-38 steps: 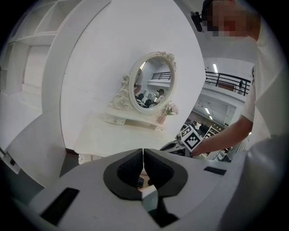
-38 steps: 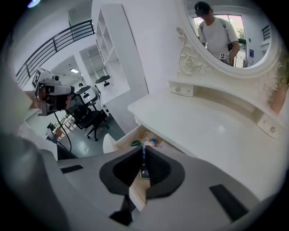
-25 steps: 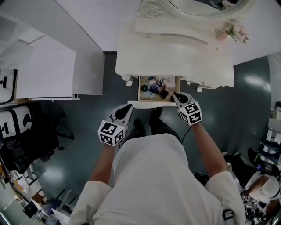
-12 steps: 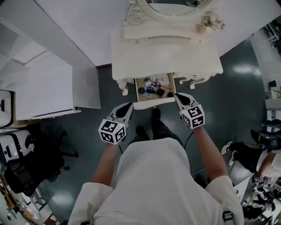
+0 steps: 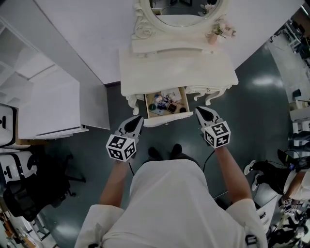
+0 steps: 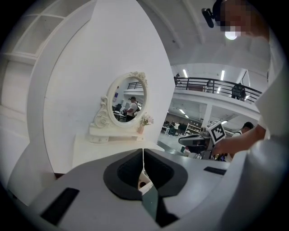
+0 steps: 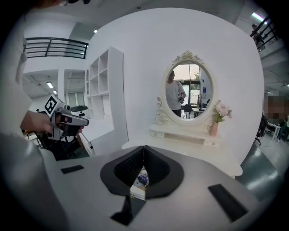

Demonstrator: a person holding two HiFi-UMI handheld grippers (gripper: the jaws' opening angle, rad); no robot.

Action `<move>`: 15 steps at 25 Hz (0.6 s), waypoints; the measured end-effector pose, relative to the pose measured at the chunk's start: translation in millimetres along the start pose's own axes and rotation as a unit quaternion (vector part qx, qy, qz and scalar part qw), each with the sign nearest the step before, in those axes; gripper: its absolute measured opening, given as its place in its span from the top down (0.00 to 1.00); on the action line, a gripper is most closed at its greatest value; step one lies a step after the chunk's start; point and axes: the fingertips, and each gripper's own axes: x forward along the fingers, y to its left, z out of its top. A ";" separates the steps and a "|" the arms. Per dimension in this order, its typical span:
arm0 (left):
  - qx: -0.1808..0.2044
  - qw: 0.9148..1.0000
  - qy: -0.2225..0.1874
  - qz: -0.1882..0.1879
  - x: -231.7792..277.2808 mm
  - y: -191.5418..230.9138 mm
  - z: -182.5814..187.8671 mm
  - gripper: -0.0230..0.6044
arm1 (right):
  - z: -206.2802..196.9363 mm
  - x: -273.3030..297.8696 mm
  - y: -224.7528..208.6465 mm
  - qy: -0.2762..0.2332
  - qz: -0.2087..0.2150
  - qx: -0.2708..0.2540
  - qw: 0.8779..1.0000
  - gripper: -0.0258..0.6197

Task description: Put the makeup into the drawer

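The white dressing table (image 5: 174, 65) has its drawer (image 5: 164, 120) pulled open, and several small makeup items (image 5: 163, 103) lie inside. My left gripper (image 5: 138, 119) is shut and empty, just off the drawer's front left corner. My right gripper (image 5: 198, 110) is also shut and empty, beside the drawer's front right corner. In the left gripper view the left gripper (image 6: 143, 151) points at the table with its jaws meeting in a thin line. In the right gripper view the right gripper (image 7: 144, 147) is closed too, and a bit of the makeup (image 7: 141, 178) shows below its jaws.
An oval mirror (image 5: 181, 12) and a flower vase (image 5: 215, 31) stand at the back of the tabletop. A white shelf unit (image 5: 43, 97) stands to the left. Black chairs (image 5: 29, 189) are at lower left and clutter (image 5: 286, 174) at right. The person's feet (image 5: 164, 152) are below the drawer.
Both grippers have risen and drawn back from the drawer. The right one was over the drawer's front right corner and is now beside it. Both stayed shut.
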 end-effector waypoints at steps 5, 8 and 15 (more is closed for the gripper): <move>0.004 1.000 -0.012 0.024 -5.2 -10.2 8.0 0.93 | 1.0 -15.1 -6.6 -0.009 0.007 0.001 1.000 0.92; 0.004 0.999 -0.023 0.037 -5.1 -15.1 14.3 0.93 | 3.7 -23.3 -10.7 -0.019 0.011 0.003 1.000 0.92; 0.000 0.997 -0.047 0.053 -4.0 -31.0 30.1 0.93 | 18.2 -37.7 -27.3 -0.049 0.010 0.005 0.999 0.92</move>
